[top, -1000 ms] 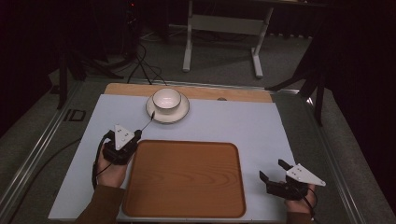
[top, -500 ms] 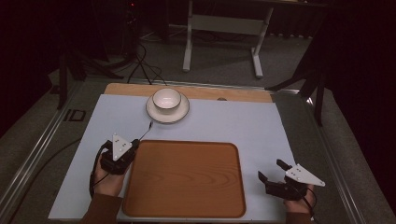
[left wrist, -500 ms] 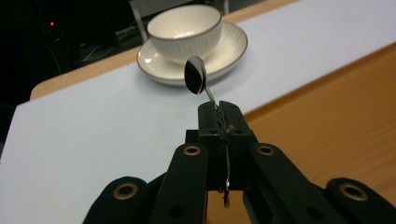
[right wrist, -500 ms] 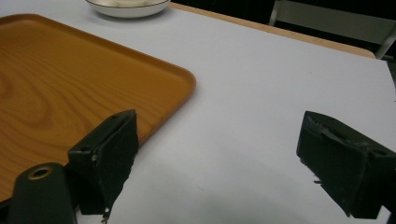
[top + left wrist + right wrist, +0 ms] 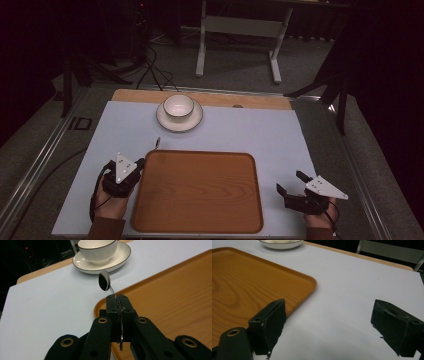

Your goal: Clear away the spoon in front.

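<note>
left gripper [image 5: 119, 300]: jaws clamped on the thin handle of a metal spoon [image 5: 105, 281], whose bowl juts out ahead above the near-left corner of the wooden tray [image 5: 175, 297]. beyond the spoon, a white bowl [image 5: 98, 250] sits on its saucer [image 5: 120, 258]. right gripper [image 5: 329, 325]: jaws wide apart, nothing between them, over the pale mat [image 5: 352, 285] just beside the tray's right edge.

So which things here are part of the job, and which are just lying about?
In the job: spoon, clamped in the left gripper; wooden tray.
Idle: bowl on its saucer; open right gripper.
</note>
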Motion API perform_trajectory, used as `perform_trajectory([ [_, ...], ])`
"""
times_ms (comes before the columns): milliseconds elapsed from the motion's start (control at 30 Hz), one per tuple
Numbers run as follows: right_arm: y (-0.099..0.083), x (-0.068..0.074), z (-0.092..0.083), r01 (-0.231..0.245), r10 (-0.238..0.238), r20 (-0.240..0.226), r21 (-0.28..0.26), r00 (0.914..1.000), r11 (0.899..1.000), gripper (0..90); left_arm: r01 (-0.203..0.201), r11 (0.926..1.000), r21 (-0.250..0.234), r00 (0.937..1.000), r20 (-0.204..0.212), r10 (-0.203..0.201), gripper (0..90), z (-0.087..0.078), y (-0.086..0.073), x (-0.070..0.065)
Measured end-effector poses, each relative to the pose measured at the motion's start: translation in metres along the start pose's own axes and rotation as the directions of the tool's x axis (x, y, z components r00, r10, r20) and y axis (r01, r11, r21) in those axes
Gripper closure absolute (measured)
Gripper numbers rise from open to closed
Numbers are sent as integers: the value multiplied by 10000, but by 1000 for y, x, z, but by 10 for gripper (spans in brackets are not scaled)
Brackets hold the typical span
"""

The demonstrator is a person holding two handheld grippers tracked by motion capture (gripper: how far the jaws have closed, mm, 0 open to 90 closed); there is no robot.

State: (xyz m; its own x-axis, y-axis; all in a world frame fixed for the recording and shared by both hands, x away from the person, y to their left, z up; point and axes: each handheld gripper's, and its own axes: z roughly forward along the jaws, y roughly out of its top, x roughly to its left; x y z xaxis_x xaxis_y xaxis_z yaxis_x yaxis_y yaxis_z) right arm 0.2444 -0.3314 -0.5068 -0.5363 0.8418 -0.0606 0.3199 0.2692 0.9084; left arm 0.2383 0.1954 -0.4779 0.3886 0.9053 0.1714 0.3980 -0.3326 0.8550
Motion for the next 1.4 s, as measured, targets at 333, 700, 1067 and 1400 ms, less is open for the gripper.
perform_trajectory([
  [333,0,-1,0,59,-59,-7,9,10000,10000,127,-94,9992,378,9999,54,92,884,0,-9,-4],
  [700,0,-1,-1,50,-50,-20,40,10000,10000,127,-287,9976,629,9996,60,284,867,0,-14,-10],
  [1067,0,-1,0,76,-76,-8,64,10000,10000,127,-272,9968,746,9990,376,244,763,1,-14,-20],
  [1400,0,-1,0,32,-31,-10,63,10000,10000,128,45,9996,264,9958,910,-69,523,-2,-12,-25],
])
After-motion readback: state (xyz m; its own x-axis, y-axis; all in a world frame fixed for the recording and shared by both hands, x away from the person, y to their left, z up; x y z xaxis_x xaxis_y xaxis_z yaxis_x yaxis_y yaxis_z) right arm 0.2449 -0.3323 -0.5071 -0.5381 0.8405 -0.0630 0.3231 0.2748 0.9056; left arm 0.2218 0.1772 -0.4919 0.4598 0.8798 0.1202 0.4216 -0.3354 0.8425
